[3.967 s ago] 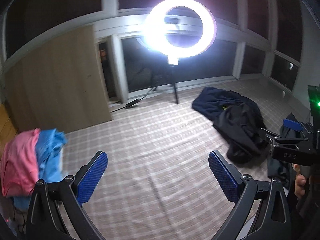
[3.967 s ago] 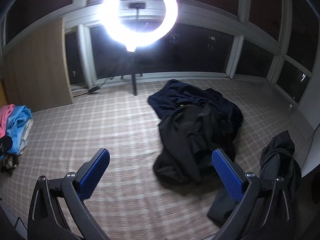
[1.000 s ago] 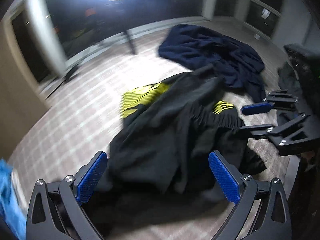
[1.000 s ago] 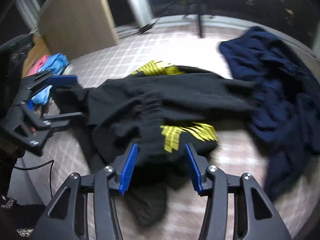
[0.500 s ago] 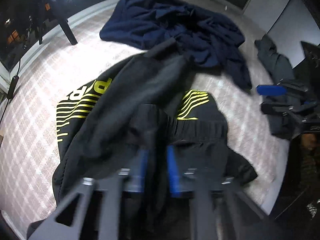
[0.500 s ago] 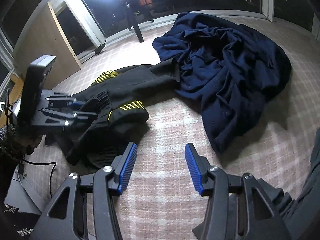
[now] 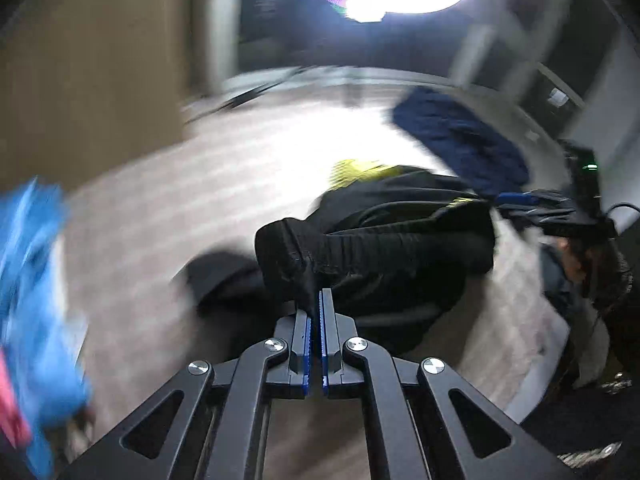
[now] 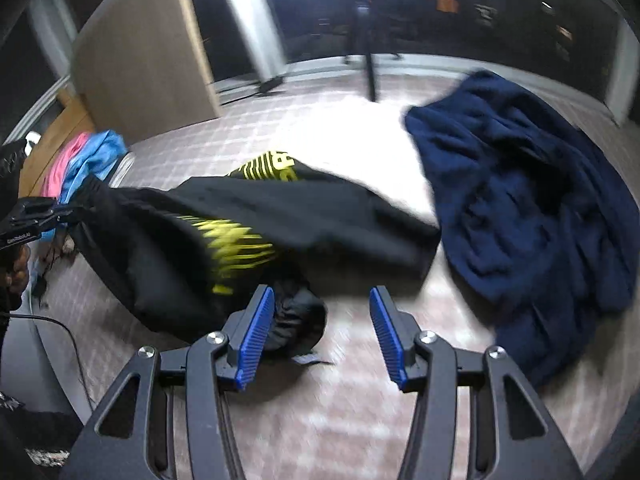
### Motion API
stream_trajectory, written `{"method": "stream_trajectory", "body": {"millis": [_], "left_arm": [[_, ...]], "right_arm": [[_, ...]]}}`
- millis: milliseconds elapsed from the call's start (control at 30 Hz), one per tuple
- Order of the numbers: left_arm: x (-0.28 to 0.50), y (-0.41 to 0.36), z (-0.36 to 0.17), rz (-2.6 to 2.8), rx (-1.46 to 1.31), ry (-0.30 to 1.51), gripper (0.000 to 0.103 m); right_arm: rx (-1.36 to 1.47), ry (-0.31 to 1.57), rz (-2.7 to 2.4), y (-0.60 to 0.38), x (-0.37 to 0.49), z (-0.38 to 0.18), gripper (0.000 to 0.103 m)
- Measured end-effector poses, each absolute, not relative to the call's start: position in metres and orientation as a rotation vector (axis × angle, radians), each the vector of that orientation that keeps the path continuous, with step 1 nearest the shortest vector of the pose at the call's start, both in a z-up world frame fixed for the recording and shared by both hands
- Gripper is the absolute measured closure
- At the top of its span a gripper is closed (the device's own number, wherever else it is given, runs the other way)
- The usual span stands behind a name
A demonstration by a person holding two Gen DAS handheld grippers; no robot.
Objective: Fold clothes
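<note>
The checked floor (image 8: 320,420) has two loose clothes on it. The blue top (image 8: 520,200) lies crumpled, not folded. Just beside it, the black pants (image 8: 280,216) with yellow print are bunched too, stretched long from left to right. The left claw (image 7: 314,312) pinches their waistband. The right claw (image 8: 320,320) is wide and holds nothing. Both clothes look unfolded.

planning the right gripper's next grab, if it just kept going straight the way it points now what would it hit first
Probably the plaid floor covering: the open right gripper frames bare floor between its fingertips. The bunched end of the black garment lies against its left finger, and the garment's main body lies farther ahead, though blur leaves depth uncertain.
</note>
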State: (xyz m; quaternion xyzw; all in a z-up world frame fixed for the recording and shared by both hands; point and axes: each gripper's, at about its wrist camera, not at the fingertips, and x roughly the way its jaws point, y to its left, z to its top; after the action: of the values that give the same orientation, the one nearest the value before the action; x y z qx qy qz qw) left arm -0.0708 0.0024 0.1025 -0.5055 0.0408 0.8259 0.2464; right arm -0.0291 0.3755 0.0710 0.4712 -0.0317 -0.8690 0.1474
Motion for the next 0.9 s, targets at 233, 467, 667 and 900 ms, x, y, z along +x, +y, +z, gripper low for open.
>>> {"method": "stream_trajectory", "body": {"millis": [233, 467, 667, 900], "left_arm": [[-0.064, -0.056, 0.079, 2.336, -1.454, -0.045, 0.101], [-0.059, -0.046, 0.079, 2.340, -1.438, -0.066, 0.101], [-0.059, -0.048, 0.099, 2.359, -1.385, -0.082, 0.101], [-0.081, -0.050, 0.112, 2.447, -1.347, -0.008, 0.101]], "right_arm": [[1.264, 0.042, -2.246, 0.315, -0.038, 0.084, 0.054], [1.327, 0.258, -2.085, 0.275, -0.019, 0.059, 0.054], [1.343, 0.224, -2.161, 0.288, -0.050, 0.060, 0.098], [1.239, 0.097, -2.332, 0.302, -0.129, 0.103, 0.098]]}}
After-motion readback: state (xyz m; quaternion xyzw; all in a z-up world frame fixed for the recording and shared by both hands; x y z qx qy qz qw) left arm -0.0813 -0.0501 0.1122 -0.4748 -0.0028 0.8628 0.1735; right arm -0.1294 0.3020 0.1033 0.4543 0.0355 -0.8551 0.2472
